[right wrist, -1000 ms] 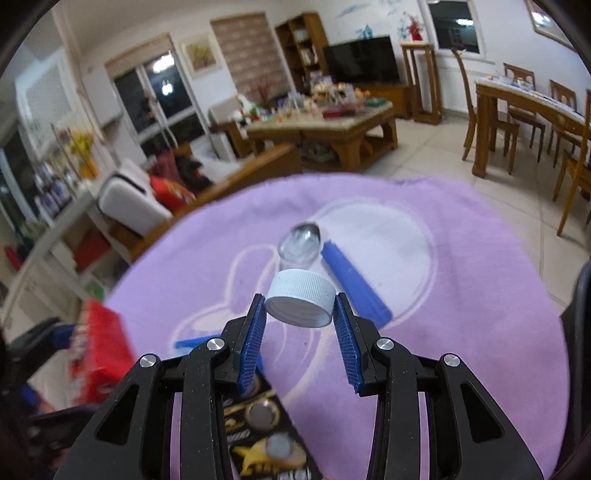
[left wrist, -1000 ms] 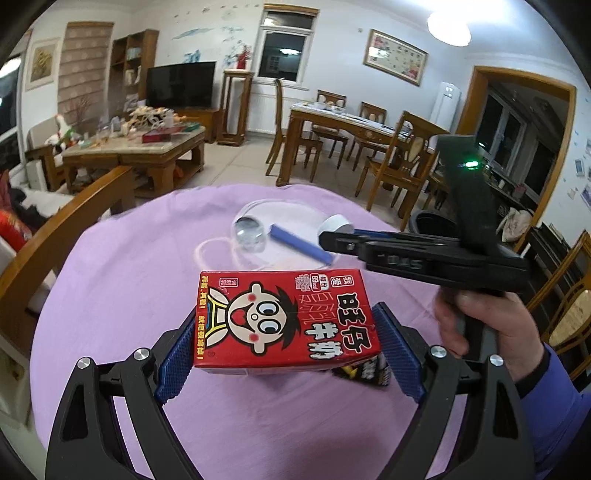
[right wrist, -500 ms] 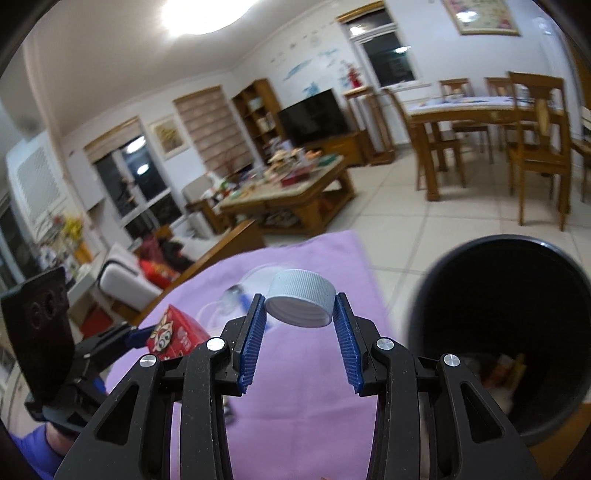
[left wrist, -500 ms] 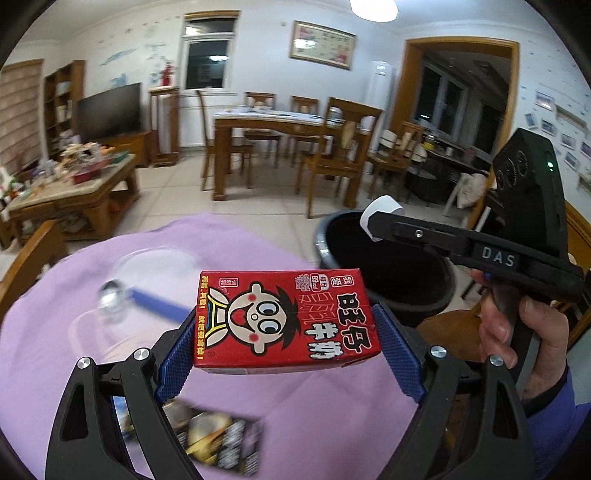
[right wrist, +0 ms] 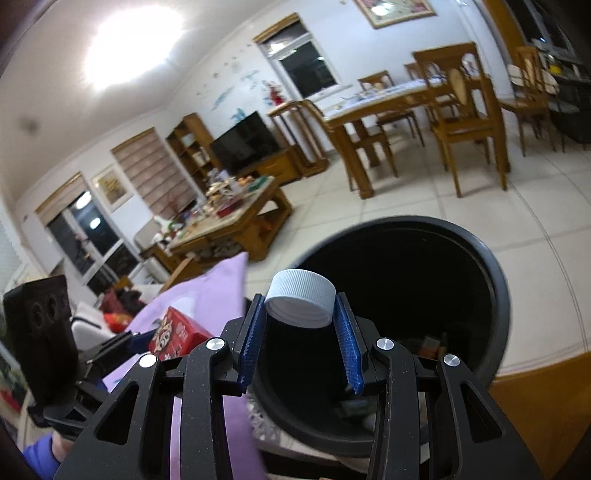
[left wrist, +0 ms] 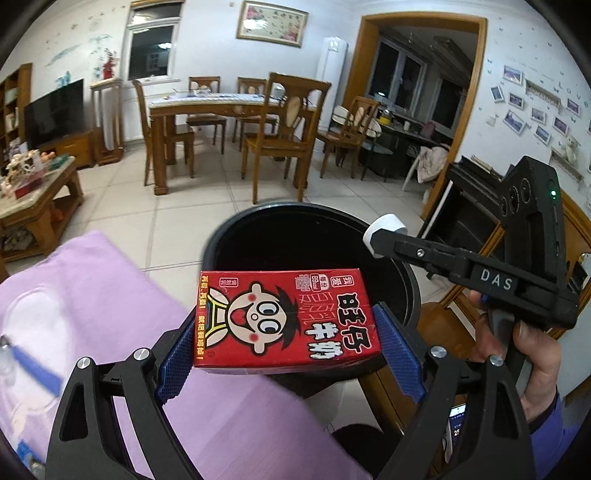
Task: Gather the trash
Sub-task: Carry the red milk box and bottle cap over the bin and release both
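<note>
- White walls (left wrist: 207, 44), pale tiled floor (left wrist: 177, 218).
- Wooden dining table (left wrist: 207, 107) with matching chairs (left wrist: 284, 136) under a dark window (left wrist: 151, 48).
- Dark TV (right wrist: 245, 142) on low cabinet; cluttered coffee table (right wrist: 229, 221) in front.
- Framed picture (left wrist: 271, 23) on wall.
- Bright ceiling lamp (right wrist: 129, 48).
- Wood-framed doorway (left wrist: 424, 85) at right.

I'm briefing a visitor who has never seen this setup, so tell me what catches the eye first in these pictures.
The bright red milk carton with its cartoon face, clamped in the left gripper, stands out at once, poised at the near rim of the black trash bin. Next is the white bottle cap, pinched in the right gripper over the bin's dark mouth, with the purple tablecloth to the left.
</note>
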A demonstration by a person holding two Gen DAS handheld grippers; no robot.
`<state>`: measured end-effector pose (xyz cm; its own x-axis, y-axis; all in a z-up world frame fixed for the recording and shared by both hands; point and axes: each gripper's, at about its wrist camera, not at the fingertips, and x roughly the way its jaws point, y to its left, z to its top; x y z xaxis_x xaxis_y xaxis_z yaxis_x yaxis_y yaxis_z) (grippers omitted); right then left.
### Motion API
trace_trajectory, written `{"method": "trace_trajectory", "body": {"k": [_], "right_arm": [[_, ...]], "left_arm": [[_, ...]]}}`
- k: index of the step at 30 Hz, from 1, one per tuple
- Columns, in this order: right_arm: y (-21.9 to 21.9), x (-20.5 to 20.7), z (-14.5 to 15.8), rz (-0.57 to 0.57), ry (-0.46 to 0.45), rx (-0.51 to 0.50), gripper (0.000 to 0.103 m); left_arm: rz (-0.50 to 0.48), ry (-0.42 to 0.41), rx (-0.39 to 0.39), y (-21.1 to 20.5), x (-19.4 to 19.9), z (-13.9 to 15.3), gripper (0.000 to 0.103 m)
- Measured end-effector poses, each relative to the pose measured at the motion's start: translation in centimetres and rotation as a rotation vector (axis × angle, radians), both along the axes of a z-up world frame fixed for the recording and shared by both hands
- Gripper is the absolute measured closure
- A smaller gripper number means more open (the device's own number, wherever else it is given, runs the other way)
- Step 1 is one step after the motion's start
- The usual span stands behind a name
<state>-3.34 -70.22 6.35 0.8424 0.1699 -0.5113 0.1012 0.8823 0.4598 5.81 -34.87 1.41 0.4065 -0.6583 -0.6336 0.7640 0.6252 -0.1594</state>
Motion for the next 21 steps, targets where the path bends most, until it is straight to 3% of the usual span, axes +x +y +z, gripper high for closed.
{"method": "trace_trajectory", "body": {"k": [12,21], "right_arm": [[-4.6,-0.4,-4.6,-0.056,0.048,0.039,0.065],[-4.6,0.4,-5.7,-0.059,0.061,0.046,0.064]], "left_arm": [[-0.039,0.042,0.130,-6.1,1.9,-4.0,0.016],[-0.064,0.061,0.188,-8.4,2.9,-4.8,0.015]]}}
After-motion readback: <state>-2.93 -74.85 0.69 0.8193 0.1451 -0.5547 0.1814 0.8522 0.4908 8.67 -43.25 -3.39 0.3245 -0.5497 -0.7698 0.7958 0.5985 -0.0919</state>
